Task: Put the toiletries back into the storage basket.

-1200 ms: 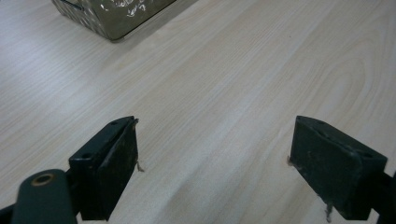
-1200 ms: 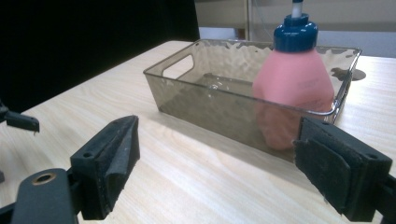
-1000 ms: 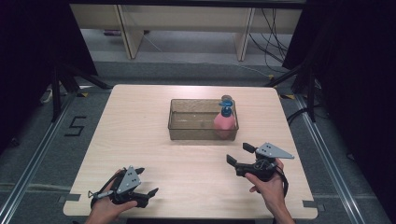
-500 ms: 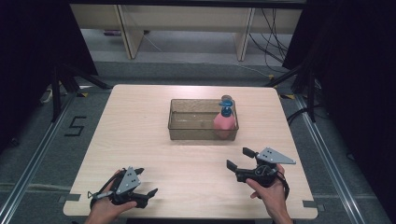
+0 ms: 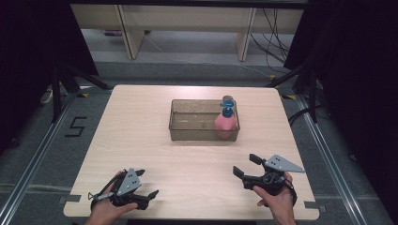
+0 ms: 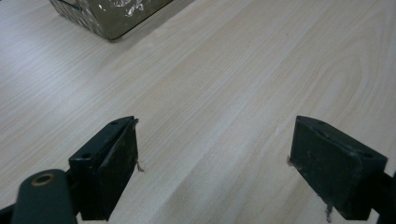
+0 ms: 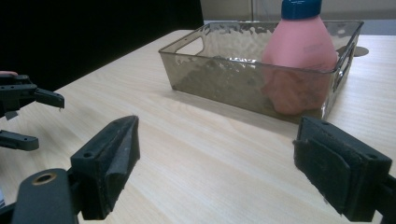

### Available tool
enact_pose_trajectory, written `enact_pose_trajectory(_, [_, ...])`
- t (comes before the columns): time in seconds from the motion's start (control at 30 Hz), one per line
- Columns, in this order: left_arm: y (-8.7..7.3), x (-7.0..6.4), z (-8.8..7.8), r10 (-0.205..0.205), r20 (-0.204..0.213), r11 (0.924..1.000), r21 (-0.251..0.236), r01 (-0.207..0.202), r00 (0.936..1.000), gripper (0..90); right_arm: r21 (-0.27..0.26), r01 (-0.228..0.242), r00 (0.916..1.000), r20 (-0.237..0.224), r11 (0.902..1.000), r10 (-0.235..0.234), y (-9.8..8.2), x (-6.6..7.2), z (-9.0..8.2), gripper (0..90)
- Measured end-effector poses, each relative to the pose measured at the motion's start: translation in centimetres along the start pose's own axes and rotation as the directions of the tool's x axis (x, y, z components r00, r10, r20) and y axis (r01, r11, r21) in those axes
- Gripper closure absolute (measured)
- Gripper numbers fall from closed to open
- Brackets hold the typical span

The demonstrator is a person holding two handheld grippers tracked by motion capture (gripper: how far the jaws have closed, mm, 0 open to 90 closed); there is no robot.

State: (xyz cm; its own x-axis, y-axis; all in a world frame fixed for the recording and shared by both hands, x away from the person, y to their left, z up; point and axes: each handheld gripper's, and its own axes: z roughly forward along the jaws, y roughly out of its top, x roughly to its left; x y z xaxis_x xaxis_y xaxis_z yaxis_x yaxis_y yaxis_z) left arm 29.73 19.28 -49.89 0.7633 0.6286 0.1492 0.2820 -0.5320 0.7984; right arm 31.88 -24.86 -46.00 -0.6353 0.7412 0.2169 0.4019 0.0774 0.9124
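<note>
A pink bottle point(image 5: 225, 122) with a blue cap stands upright at the right end of a clear smoky bin point(image 5: 187, 126) in the middle of the table. In the right gripper view the pink bottle point(image 7: 301, 56) shows inside the bin point(image 7: 224, 79) ahead. My left gripper point(image 5: 146, 183) rests open near the table's front left edge, with bare wood between its jaws point(image 6: 215, 149). My right gripper point(image 5: 246, 166) is open at the front right, well short of the bin, and holds nothing point(image 7: 217, 154).
The light wooden table point(image 5: 141, 131) has bare room all around the bin. A small round mark point(image 5: 228, 98) lies just behind the bin. Dark stands and cables sit on the floor at both sides. The left gripper point(image 7: 28, 112) shows far left in the right gripper view.
My right gripper has drawn back toward the front edge of the table and dropped lower. The left gripper has barely moved.
</note>
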Motion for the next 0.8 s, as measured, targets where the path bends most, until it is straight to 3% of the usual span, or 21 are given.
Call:
enact_pose_trajectory(0.03, [0.0,0.0,0.0,0.000,0.000,1.0000,-0.001,0.000,1.0000,14.8,0.005,-0.018,0.9997,0.016,0.9998,0.018,-0.1,0.2,-0.2,15.5])
enact_pose_trajectory(0.07, [0.0,-0.1,0.1,-0.009,0.009,0.9999,-0.011,0.009,0.9999,14.8,-0.011,0.000,0.9999,0.012,0.9999,0.000,-0.2,0.1,-0.3,15.5])
enact_pose_trajectory(0.1, [0.0,-0.1,0.1,-0.011,0.009,0.9999,-0.010,0.011,0.9999,14.8,-0.018,-0.011,0.9999,0.013,0.9998,0.011,-0.3,0.1,-0.4,15.5])
enact_pose_trajectory(0.13, [0.0,-0.1,0.1,-0.010,0.008,0.9999,-0.008,0.010,0.9999,14.8,-0.022,0.022,0.9993,0.031,0.9995,-0.021,-0.4,-0.1,-0.5,15.5])
enact_pose_trajectory(0.17, [0.0,0.0,0.0,-0.001,0.001,1.0000,0.000,0.001,1.0000,14.9,-0.004,0.000,1.0000,0.005,1.0000,0.000,-0.4,-0.1,-0.7,15.6])
enact_pose_trajectory(0.23, [0.0,0.0,0.0,-0.002,0.000,1.0000,-0.003,0.002,1.0000,14.8,-0.014,0.019,0.9991,0.037,0.9997,-0.019,-0.6,-0.1,-1.0,15.5])
enact_pose_trajectory(0.3, [0.0,0.0,0.0,0.000,0.001,1.0000,-0.004,0.000,1.0000,14.8,-0.003,-0.010,0.9995,0.030,0.9999,0.011,-0.8,0.1,-1.3,15.6])
enact_pose_trajectory(0.37, [0.0,0.0,0.0,0.000,0.001,1.0000,-0.003,0.000,1.0000,14.8,-0.010,0.028,0.9987,0.043,0.9996,-0.027,-0.9,-0.1,-1.5,15.6])
enact_pose_trajectory(0.43, [0.0,0.0,0.0,0.001,0.003,1.0000,-0.004,-0.001,1.0000,14.8,0.013,-0.005,0.9991,0.043,0.9999,0.004,-1.1,0.2,-1.8,15.6])
enact_pose_trajectory(0.47, [0.0,0.0,0.0,0.000,0.003,1.0000,-0.004,0.000,1.0000,14.8,0.015,0.035,0.9977,0.057,0.9993,-0.036,-1.1,-0.1,-1.9,15.6])
enact_pose_trajectory(0.5, [0.0,0.0,0.0,0.001,0.004,1.0000,-0.004,-0.001,1.0000,14.8,0.020,0.005,0.9987,0.050,0.9998,-0.006,-1.3,0.1,-1.9,15.6])
enact_pose_trajectory(0.57, [0.0,0.0,0.0,0.001,0.002,1.0000,-0.005,-0.001,1.0000,14.8,0.029,-0.004,0.9990,0.045,0.9996,0.003,-1.5,0.1,-2.1,15.6])
enact_pose_trajectory(0.6, [0.0,0.0,0.0,0.000,0.001,1.0000,-0.003,0.000,1.0000,14.8,0.016,0.018,0.9990,0.042,0.9997,-0.019,-1.6,-0.1,-2.1,15.6])
enact_pose_trajectory(0.7, [0.0,0.0,0.0,0.000,0.001,1.0000,-0.005,0.000,1.0000,14.8,0.033,-0.022,0.9989,0.041,0.9992,0.021,-1.8,0.2,-2.3,15.6])
enact_pose_trajectory(0.73, [0.0,0.0,0.0,0.001,0.002,1.0000,-0.005,-0.001,1.0000,14.8,0.027,0.010,0.9990,0.044,0.9996,-0.011,-1.9,0.0,-2.4,15.5])
enact_pose_trajectory(0.8, [0.0,0.0,0.0,-0.002,0.002,1.0000,-0.008,0.002,1.0000,14.8,0.036,-0.011,0.9993,0.037,0.9993,0.009,-2.0,0.1,-2.5,15.5])
